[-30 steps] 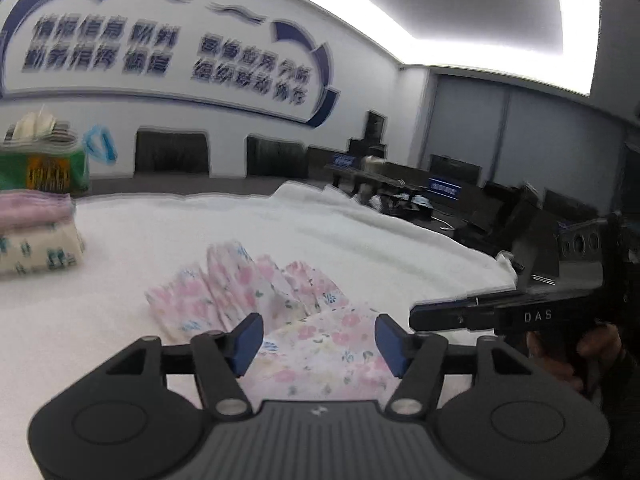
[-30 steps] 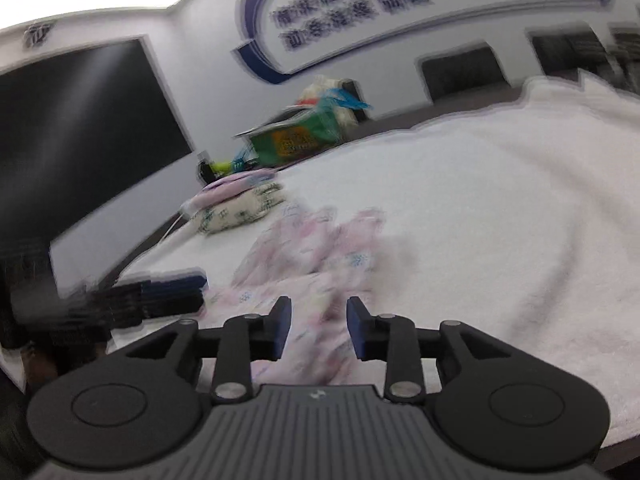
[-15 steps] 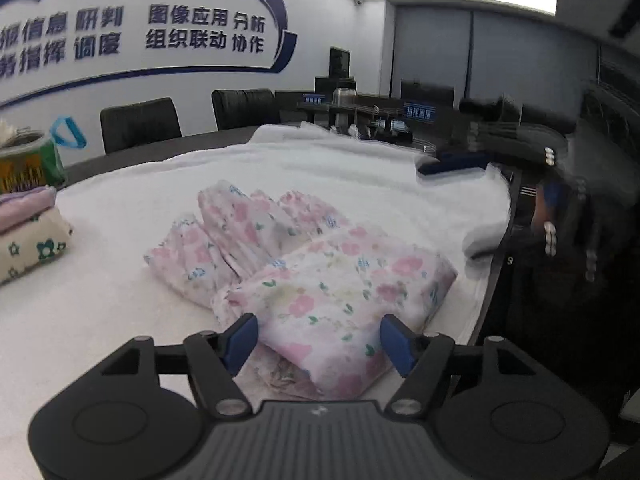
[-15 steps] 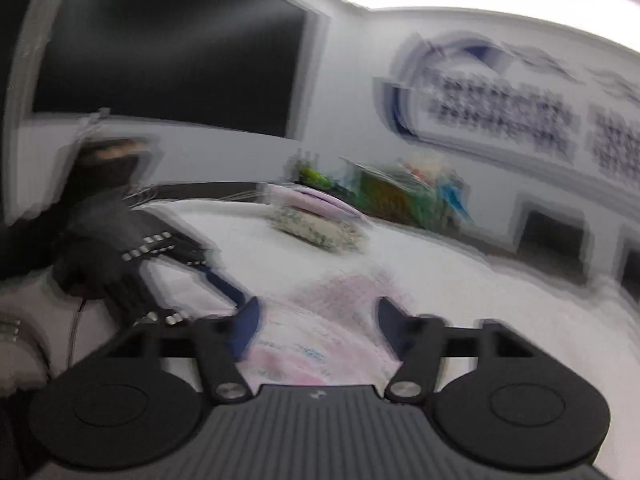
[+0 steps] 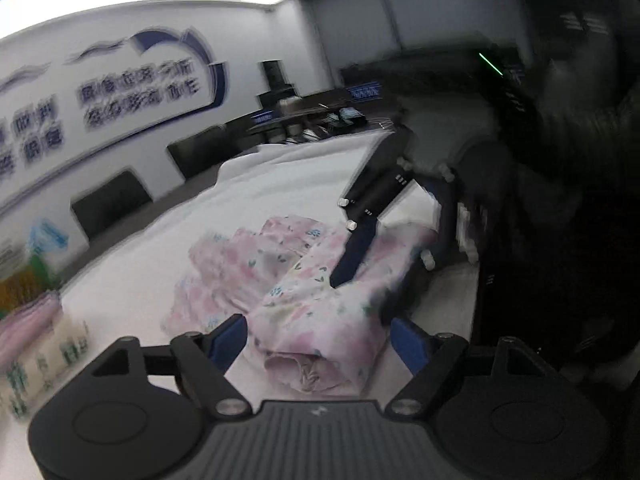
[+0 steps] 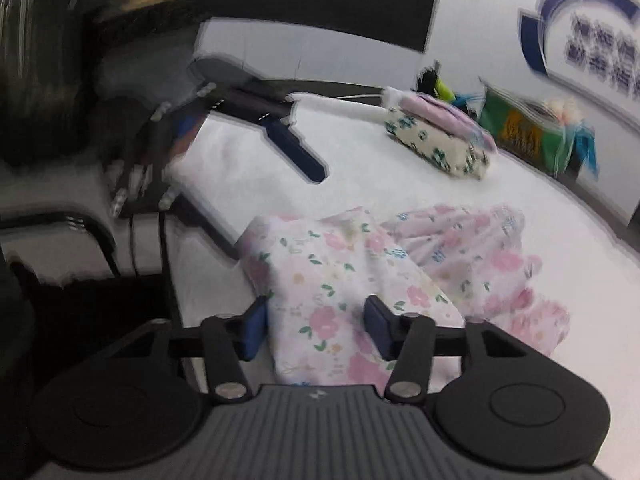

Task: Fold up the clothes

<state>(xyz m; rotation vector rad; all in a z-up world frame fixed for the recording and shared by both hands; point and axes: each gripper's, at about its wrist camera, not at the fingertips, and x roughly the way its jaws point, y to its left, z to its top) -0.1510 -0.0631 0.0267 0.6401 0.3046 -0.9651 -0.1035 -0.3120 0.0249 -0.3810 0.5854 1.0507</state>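
A: Left wrist view. Floral garment (image 5: 320, 300) lies on the white towel (image 5: 132, 280), between 11 and 1 o'clock of the left gripper (image 5: 320, 338). Near end is a thick folded wad, far end is rumpled. Jaws have just been opening; cloth sits between them, pads off it, gripping nothing.

B: Right one?

A: Right wrist view. Right gripper (image 6: 316, 326) has just been closing over the garment's near edge at 12 o'clock; gaps show beside both pads, so not clamped yet. Loose bunch at 2 o'clock.

B: Progress?

A: My read: 1 fold in, not squared. Folded stack (image 6: 440, 144) at 1 o'clock looks finished. This piece needs tidying, then stacking.
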